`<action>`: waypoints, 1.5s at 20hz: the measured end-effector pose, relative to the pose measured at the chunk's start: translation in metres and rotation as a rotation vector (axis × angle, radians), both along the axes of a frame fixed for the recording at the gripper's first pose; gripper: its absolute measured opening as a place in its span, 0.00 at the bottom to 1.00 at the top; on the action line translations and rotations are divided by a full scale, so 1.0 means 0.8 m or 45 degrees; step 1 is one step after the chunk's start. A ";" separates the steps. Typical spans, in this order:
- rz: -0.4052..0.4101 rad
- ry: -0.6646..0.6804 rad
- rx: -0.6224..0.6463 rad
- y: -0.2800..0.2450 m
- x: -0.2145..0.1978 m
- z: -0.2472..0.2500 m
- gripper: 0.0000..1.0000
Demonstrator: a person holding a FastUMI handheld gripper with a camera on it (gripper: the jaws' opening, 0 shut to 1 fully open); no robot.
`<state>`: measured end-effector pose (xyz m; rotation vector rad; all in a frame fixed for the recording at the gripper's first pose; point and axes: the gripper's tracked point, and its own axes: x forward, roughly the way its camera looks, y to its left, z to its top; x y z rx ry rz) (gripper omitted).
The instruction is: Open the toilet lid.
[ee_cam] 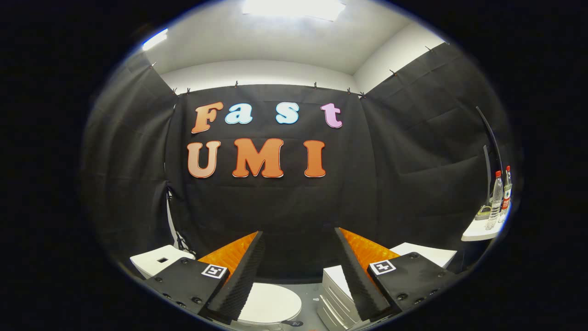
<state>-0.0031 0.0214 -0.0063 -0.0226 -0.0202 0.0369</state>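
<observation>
Toilet lid (pixel 271 303) down flat, low and just ahead of the fingers (pixel 239 276), partly hidden behind the left one. Gripper (pixel 298 271) spread wide, grasping nothing, well above the lid. White tank (pixel 158 259) off to the left, white drawer unit (pixel 335 294) beside the bowl on the right. Likely rigid, smooth moulded plastic, light, hinged at the rear, slippery under pads. Best purchase judged at the front rim, pinched from beneath the lip.

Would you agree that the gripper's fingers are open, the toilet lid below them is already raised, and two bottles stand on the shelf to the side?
Not quite: in the gripper view the toilet lid is down, not raised. The rest holds: the gripper has its fingers apart, holding nothing, and two bottles stand on the shelf.
</observation>
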 end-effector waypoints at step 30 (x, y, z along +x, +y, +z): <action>-0.267 0.308 0.235 -0.051 0.014 -0.425 0.98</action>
